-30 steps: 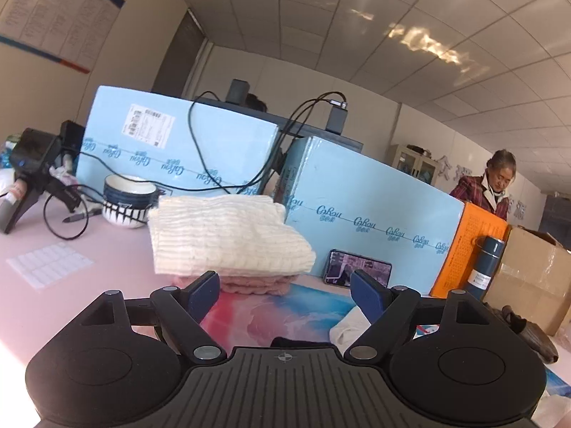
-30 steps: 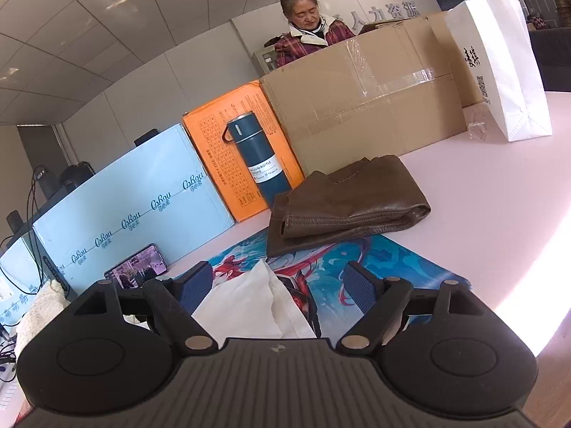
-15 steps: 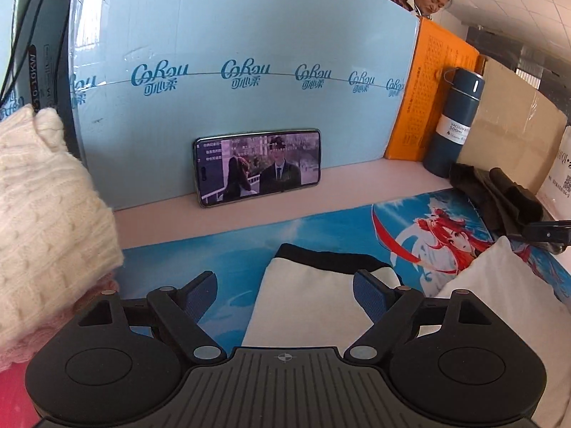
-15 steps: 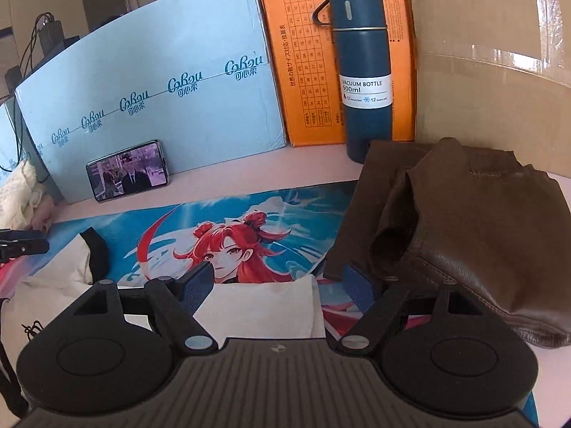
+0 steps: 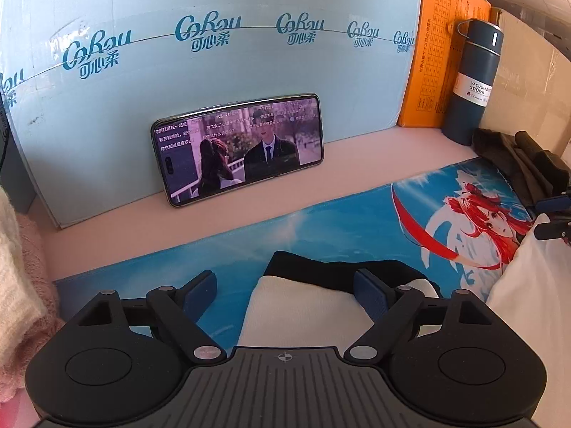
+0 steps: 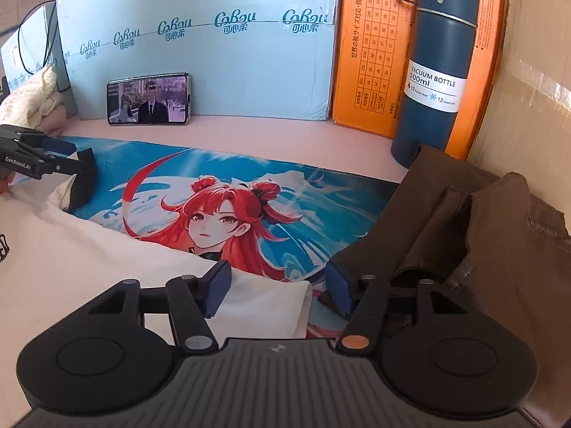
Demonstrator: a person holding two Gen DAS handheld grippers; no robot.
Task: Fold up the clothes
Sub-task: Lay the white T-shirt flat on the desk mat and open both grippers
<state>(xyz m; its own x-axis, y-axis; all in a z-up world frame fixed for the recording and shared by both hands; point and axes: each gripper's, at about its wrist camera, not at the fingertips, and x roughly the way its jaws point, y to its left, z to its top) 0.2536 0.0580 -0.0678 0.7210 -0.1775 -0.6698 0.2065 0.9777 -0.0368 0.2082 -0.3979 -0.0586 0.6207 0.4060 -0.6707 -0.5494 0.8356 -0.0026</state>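
Left gripper (image 5: 285,292): fingers wide apart, the black-cuffed sleeve end of the white shirt (image 5: 303,314) lying between them, unpinched.
Right gripper (image 6: 276,292): fingers half-spread and just closing in, the shirt's other edge between them, not yet pinched.
White shirt: spread on the anime mat (image 6: 285,192) covering the tabletop (image 6: 249,132).
Beyond the fingers: phone (image 5: 237,148), vacuum bottle (image 6: 433,67), brown garment (image 6: 481,235).

The left gripper (image 5: 285,290) hangs with jaws wide apart over the black-cuffed end of a white garment (image 5: 303,306) on the printed mat (image 5: 321,224). A phone (image 5: 239,148) leans on the pale blue box (image 5: 214,53) along the table's far edge; a blue bottle (image 5: 471,82) stands toward the far right corner.
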